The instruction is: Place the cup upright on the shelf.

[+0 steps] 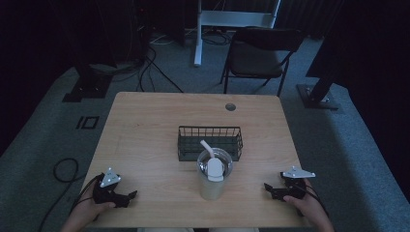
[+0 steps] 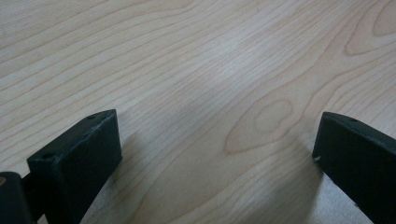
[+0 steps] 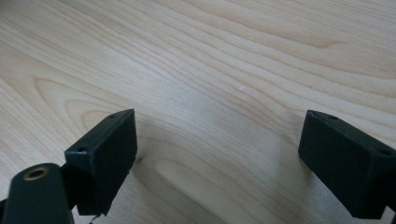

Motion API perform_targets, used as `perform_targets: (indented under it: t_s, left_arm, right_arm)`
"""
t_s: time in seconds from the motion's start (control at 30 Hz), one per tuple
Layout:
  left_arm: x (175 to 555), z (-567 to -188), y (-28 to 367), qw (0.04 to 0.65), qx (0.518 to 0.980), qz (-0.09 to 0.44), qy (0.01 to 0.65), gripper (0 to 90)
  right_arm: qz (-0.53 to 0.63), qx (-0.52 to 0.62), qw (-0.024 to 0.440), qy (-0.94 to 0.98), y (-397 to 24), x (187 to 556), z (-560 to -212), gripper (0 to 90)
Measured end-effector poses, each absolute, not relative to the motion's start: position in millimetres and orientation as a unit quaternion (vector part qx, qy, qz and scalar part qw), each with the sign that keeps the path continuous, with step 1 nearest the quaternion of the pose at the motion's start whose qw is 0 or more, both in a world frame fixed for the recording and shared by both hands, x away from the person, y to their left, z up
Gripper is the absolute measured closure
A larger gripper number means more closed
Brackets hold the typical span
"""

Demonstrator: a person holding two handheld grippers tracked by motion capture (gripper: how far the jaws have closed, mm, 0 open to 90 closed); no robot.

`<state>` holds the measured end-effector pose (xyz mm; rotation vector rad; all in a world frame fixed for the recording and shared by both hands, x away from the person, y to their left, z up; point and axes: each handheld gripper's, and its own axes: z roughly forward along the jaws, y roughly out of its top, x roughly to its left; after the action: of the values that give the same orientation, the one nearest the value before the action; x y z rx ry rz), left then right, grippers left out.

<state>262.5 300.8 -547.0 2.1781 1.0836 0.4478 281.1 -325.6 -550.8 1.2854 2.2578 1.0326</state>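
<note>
A metal tumbler [image 1: 213,175] with a clear lid and a white straw stands near the table's front middle. Just behind it sits a dark wire basket [image 1: 210,141]. My left gripper [image 1: 129,197] rests on the table at the front left, held by a hand, its jaws pointing right toward the tumbler. My right gripper [image 1: 269,189] rests at the front right, jaws pointing left. In the left gripper view the left gripper [image 2: 217,140] is open over bare wood. The right gripper [image 3: 217,140] in its own view is open too, with nothing between the jaws.
The wooden table [image 1: 145,125] has a round cable hole [image 1: 230,107] near its far edge. Behind the table stand a dark chair [image 1: 258,55] and a white desk frame [image 1: 232,21]. Cables [image 1: 63,169] lie on the grey carpet at the left.
</note>
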Motion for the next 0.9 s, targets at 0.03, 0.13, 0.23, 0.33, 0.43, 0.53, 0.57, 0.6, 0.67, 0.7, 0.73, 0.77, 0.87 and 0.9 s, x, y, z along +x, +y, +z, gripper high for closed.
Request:
perform_targets:
  t_s: [0.03,0.13,0.23,0.33,0.43,0.53,0.57,0.6,0.67,0.7,0.73,0.77,0.87,0.9]
  left_arm:
    - [262,-547,301,0.328,0.832,0.172,0.414,1.4]
    - [261,-547,304,0.328,0.832,0.176,0.412,1.4]
    - [259,-544,303,0.343,0.830,0.174,0.405,1.4]
    - [257,-541,296,0.365,0.830,0.165,0.387,1.4]
    - [256,-540,293,0.377,0.828,0.161,0.383,1.4]
    - [257,-538,288,0.392,0.822,0.165,0.379,1.5]
    - [257,-538,288,0.392,0.822,0.165,0.379,1.5]
    - [257,-537,284,0.398,0.821,0.165,0.375,1.5]
    - [258,-537,281,0.402,0.821,0.164,0.372,1.5]
    - [258,-537,281,0.402,0.821,0.164,0.372,1.5]
    - [258,-537,277,0.409,0.819,0.161,0.368,1.5]
    - [258,-537,277,0.409,0.819,0.161,0.368,1.5]
    - [258,-536,272,0.419,0.817,0.160,0.363,1.5]
    - [258,-535,271,0.421,0.817,0.160,0.361,1.5]
  right_arm:
    - [0.364,0.453,0.172,0.796,-326,281,-551,13.1]
    - [0.377,0.452,0.174,0.789,-328,280,-550,12.8]
    - [0.390,0.447,0.173,0.786,-326,278,-548,12.3]
    - [0.399,0.440,0.173,0.785,-323,277,-546,12.0]
    - [0.403,0.436,0.174,0.785,-322,277,-545,11.8]
    - [0.418,0.428,0.171,0.783,-317,277,-540,11.7]
    - [0.420,0.427,0.170,0.782,-316,277,-539,11.7]
    - [0.423,0.423,0.169,0.783,-314,277,-538,11.7]
    - [0.426,0.421,0.169,0.783,-312,276,-536,11.7]
    - [0.426,0.421,0.169,0.783,-312,276,-536,11.7]
    - [0.431,0.414,0.168,0.784,-310,276,-534,11.7]
    - [0.433,0.412,0.168,0.784,-309,276,-533,11.7]
    - [0.438,0.406,0.168,0.785,-307,275,-531,11.7]
    - [0.440,0.403,0.169,0.785,-306,275,-530,11.7]
